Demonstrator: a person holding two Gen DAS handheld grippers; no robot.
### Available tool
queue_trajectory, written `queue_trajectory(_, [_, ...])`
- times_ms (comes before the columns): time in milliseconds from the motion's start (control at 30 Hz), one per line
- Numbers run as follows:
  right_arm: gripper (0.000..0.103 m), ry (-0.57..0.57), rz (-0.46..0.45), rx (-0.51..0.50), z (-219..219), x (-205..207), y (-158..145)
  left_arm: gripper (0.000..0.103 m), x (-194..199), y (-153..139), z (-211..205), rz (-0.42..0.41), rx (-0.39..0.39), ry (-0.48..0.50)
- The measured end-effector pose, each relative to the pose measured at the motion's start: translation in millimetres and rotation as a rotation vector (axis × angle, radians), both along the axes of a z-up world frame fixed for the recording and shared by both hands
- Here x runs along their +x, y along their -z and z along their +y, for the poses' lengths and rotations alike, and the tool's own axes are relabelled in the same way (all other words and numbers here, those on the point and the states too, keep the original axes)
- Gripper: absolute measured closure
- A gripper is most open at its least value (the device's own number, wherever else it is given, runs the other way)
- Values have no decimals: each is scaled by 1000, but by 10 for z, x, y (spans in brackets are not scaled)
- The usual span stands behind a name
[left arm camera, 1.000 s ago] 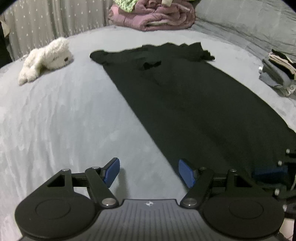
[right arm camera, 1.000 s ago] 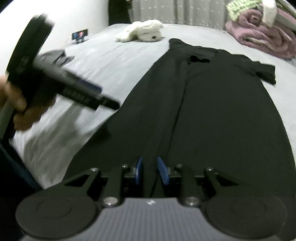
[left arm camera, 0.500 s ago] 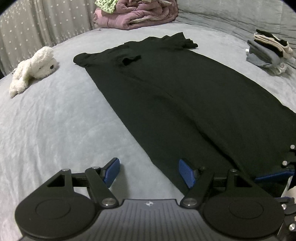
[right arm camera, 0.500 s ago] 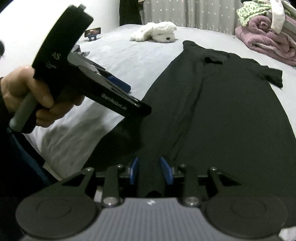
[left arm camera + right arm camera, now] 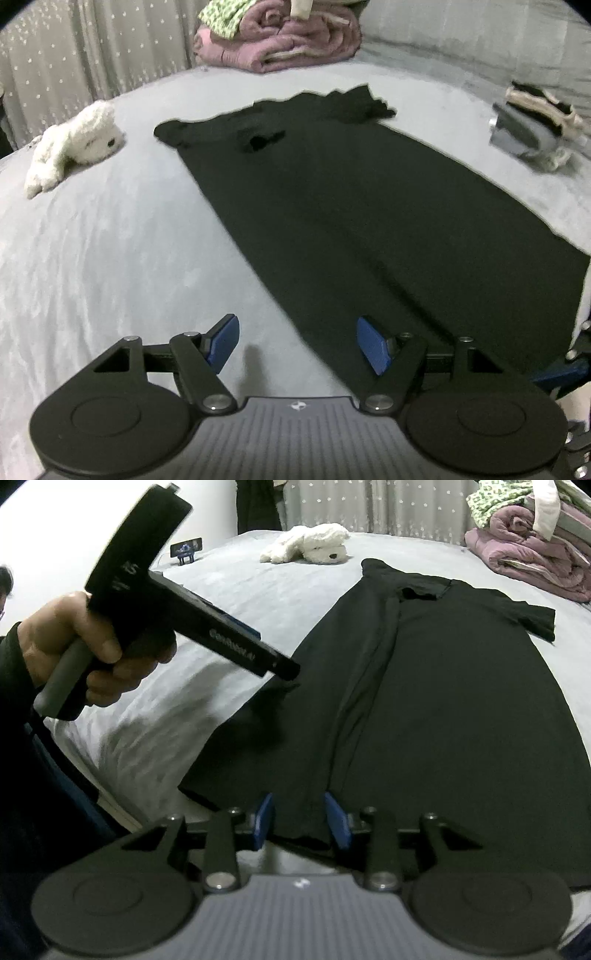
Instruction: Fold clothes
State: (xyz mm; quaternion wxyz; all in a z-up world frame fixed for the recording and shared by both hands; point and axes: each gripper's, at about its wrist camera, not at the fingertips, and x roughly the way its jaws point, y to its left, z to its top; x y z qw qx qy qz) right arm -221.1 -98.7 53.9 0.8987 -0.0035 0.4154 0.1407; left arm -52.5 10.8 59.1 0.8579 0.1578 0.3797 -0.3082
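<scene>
Left wrist: smooth black dress [image 5: 332,206]

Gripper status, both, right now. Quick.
Left gripper: jaws wide open, holding nothing, above the black dress edge.
Right gripper: jaws partly closed around the dress hem; firm grip cannot be told.

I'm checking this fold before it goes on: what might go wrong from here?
The right tool straddles only a bunched hem ridge of the black dress, so it may slip or drag creases. The left tool is open, half over bare bedsheet, and may miss the dress edge.
</scene>
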Motion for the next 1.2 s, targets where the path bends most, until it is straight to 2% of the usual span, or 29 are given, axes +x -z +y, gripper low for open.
queue_trajectory(167, [69,14,-7,14,-21,-2,-31,33,-34,-39,-74,-16,-4,6])
queue_trajectory(667, [68,96,-31,46,-192,5,-116,33,49,-82,-343,4,-17,3])
queue_trajectory(933, [65,240,-59,76,-600,53,-191,33,123,-113,-509,16,-29,-16])
queue_trajectory(1200, [65,362,-13,68,-968,81,25,33,169,16,-766,81,-8,0])
